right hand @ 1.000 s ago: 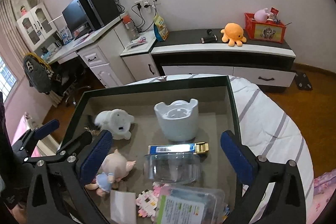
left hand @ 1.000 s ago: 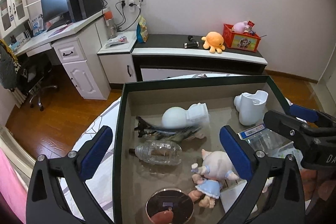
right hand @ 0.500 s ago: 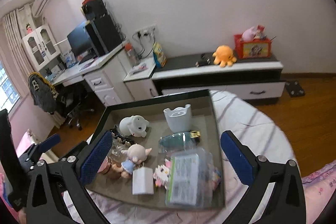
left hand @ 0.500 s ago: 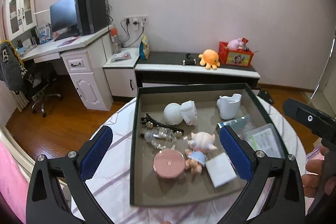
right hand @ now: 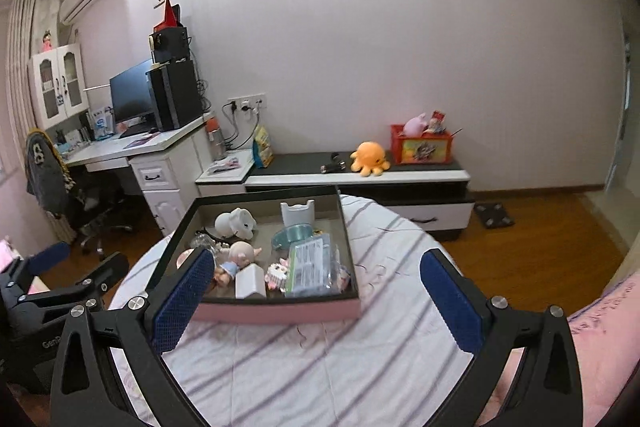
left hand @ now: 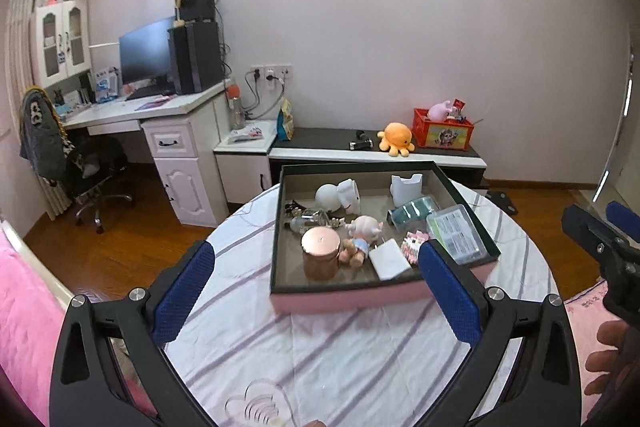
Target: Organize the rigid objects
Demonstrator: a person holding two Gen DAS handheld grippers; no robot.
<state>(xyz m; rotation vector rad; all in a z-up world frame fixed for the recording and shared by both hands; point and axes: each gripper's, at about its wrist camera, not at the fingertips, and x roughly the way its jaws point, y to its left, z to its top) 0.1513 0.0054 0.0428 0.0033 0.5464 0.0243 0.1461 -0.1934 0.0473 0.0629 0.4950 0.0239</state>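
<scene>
A pink-sided box with a dark rim sits on a round table with a striped white cloth. It holds a copper-lidded jar, a pig doll, a white elephant figure, a white holder, a clear plastic case and a white block. My left gripper and right gripper are both open and empty, held back from the box above the cloth.
A low black-and-white cabinet stands behind the table with an orange octopus plush and a red crate. A white desk with a monitor and a chair are at left. Pink bedding lies at the lower left.
Both grippers have pulled up and back from inside the box, so the whole box and table now show. Both stay open and empty.
</scene>
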